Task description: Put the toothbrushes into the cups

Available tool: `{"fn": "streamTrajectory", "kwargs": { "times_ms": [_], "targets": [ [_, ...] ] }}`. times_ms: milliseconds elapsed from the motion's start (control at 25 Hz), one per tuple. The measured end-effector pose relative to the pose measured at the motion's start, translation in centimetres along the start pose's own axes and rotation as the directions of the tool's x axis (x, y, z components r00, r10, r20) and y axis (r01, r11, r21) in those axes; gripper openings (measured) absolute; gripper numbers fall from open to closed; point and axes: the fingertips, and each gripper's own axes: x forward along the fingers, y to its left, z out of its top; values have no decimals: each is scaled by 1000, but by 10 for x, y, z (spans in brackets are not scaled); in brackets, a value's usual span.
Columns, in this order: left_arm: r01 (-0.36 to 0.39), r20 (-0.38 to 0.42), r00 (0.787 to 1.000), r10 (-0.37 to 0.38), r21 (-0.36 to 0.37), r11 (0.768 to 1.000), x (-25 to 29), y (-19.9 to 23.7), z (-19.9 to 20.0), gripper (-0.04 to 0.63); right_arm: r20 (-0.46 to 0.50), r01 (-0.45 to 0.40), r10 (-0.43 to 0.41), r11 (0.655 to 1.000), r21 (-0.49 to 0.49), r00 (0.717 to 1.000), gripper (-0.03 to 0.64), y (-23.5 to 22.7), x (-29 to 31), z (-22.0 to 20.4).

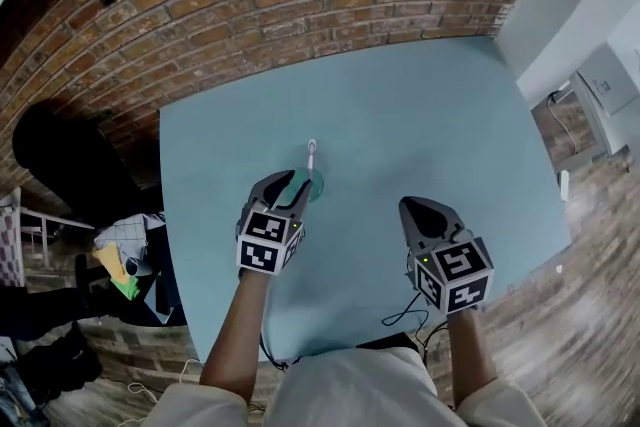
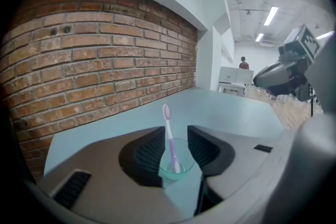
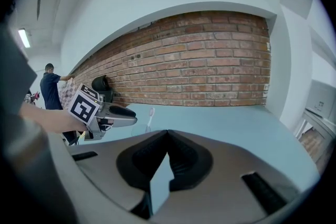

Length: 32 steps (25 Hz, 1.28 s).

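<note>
Left of the cup (image 1: pixel 313 187), a strip of bare table (image 1: pixel 420 115) runs out to the near left edge. The left gripper (image 1: pixel 285 187) has its jaws parted on either side of the cup; whether they touch its wall cannot be told. The toothbrush (image 1: pixel 312 155) stands in the cup, head up and slightly tilted. Right of the cup, well apart, the right gripper (image 1: pixel 424 211) has its jaws pressed together on nothing. Wide bare tabletop lies around it, out to the right edge.

Grey left gripper (image 1: pixel 288 179) and right gripper (image 1: pixel 409 205) bear black-and-white marker cubes (image 1: pixel 270 242).
</note>
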Motion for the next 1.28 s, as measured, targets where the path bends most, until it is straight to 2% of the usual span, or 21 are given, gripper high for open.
{"fn": "streamTrajectory", "kwargs": {
  "times_ms": [560,800,1280],
  "targets": [
    [-37,77,996,33,49,998,-103,-17,11,163,111,13,-3,996,-91,994,-3,49,-43,43],
    [-45,106,994,41,43,998,-143,-25,9,137,153,8,9,994,-110,988,-3,76,-65,53],
    [-29,191,982,9,102,994,-212,-60,27,64,204,9,20,990,-138,979,-3,115,-109,58]
  ]
}}
